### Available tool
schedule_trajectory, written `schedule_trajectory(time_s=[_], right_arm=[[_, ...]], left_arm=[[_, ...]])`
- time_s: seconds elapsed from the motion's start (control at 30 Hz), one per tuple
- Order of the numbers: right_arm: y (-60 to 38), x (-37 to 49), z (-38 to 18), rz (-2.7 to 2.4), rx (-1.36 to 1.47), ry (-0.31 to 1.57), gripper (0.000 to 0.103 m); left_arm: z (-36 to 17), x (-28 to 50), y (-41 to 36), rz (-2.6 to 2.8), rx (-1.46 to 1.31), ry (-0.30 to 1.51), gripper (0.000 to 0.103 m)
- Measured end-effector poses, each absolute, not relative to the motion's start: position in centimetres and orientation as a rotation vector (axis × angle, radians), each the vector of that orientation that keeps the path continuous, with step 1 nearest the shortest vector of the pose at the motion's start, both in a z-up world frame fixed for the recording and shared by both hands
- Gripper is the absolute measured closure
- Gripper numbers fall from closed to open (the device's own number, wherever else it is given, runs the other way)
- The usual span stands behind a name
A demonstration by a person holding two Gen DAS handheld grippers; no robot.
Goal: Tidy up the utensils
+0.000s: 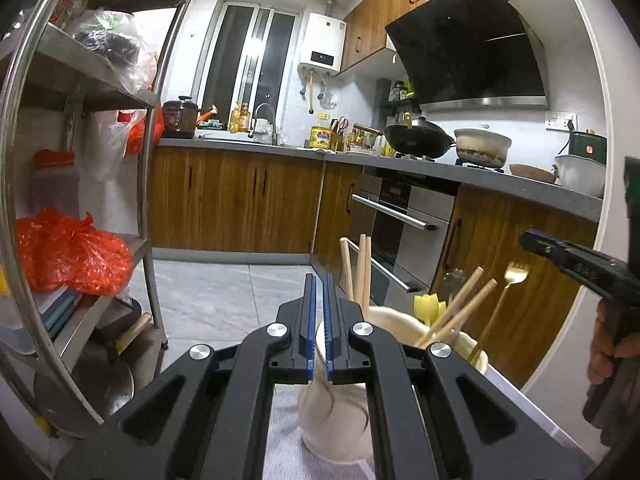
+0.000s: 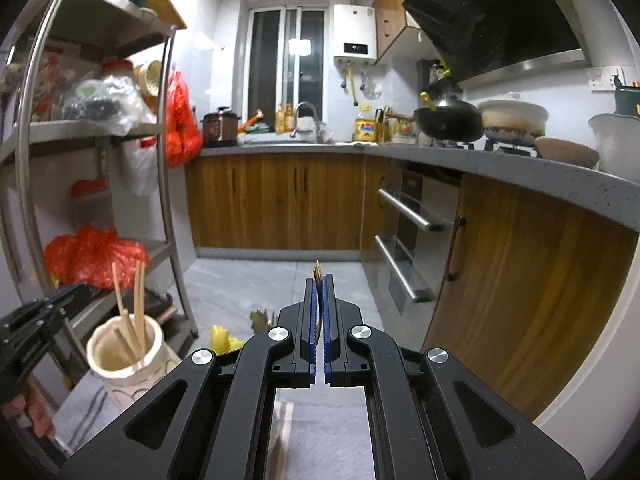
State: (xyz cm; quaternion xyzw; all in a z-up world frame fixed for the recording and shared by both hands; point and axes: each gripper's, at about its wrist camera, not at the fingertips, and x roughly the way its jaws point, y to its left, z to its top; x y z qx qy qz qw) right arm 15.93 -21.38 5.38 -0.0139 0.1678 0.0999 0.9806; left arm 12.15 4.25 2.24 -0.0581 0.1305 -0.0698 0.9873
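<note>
Right wrist view: right gripper clamped on gold fork. Left gripper nearly closed, empty, above cream holder with wooden chopsticks.

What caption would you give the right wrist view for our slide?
Right gripper shut on a gold utensil, beside a cream holder with chopsticks.

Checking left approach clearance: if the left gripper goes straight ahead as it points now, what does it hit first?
Probably the wooden chopsticks standing in the cream utensil holder just right of the left gripper; dead ahead looks free down to the floor, though depth is unclear.
</note>
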Motion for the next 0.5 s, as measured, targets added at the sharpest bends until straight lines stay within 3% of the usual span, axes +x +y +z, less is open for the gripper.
schedule_trajectory(time_s=[0.27,0.3,0.4,0.5], right_arm=[[-20.9,16.6,4.6,0.213,-0.015,0.379,0.097],[-21.0,16.8,4.7,0.220,-0.010,0.389,0.094],[-21.5,16.4,5.0,0.234,0.008,0.384,0.070],[-22.1,15.4,5.2,0.237,0.012,0.377,0.068]], left_arm=[[2.3,11.1,4.3,-0.143,-0.071,0.272,0.100],[2.2,11.1,4.3,-0.145,-0.067,0.277,0.100],[2.2,11.0,4.2,-0.144,-0.067,0.285,0.100],[2.3,10.7,4.2,-0.149,-0.064,0.293,0.100]])
